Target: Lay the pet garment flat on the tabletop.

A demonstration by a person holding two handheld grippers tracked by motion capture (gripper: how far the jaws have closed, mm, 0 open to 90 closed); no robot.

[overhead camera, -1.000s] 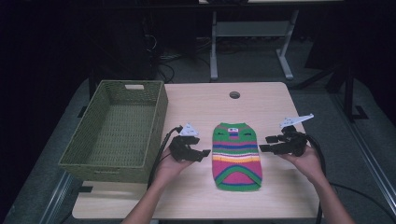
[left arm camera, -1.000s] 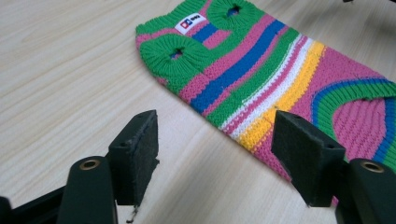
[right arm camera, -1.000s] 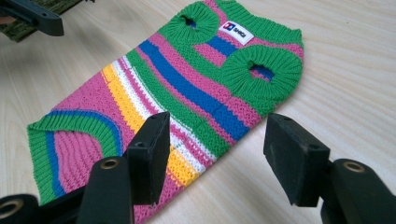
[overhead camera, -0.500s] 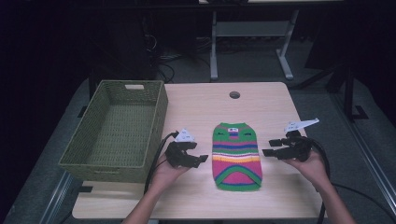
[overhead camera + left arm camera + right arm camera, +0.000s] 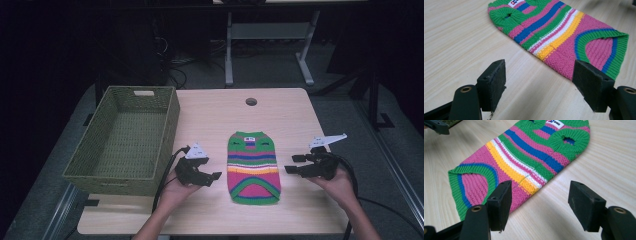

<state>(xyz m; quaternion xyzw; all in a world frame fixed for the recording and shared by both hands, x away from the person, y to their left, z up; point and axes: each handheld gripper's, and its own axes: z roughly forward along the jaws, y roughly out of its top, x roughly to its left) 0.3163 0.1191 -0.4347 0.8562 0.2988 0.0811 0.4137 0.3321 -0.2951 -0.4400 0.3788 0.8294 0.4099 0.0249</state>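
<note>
Judging from how things lie, you are at the very start: the striped knitted pet sweater (image 5: 253, 167) lies flat and unfolded on the wooden table (image 5: 215, 117), neck end with its label away from you, the arched hem toward you, and nothing has been picked up.

Your left gripper (image 5: 209, 177) sits just beside the sweater's left edge, apart from it. Its jaws have just been opening and stand wide, with nothing between them; in the left gripper view the sweater's side edge (image 5: 564, 37) lies just beyond the pads, one pad (image 5: 590, 85) overlapping it in the picture.

Your right gripper (image 5: 295, 165) waits near the opposite edge, also clear of the fabric. Its jaws have likewise been opening and hold nothing; the right gripper view looks over bare table to the sweater (image 5: 524, 157).

The woven green basket (image 5: 125, 140) stands empty at the table's left, well apart from the sweater. I would guess that folding the sweater, or carrying it there, is all left to do: both edges to grip first.
</note>
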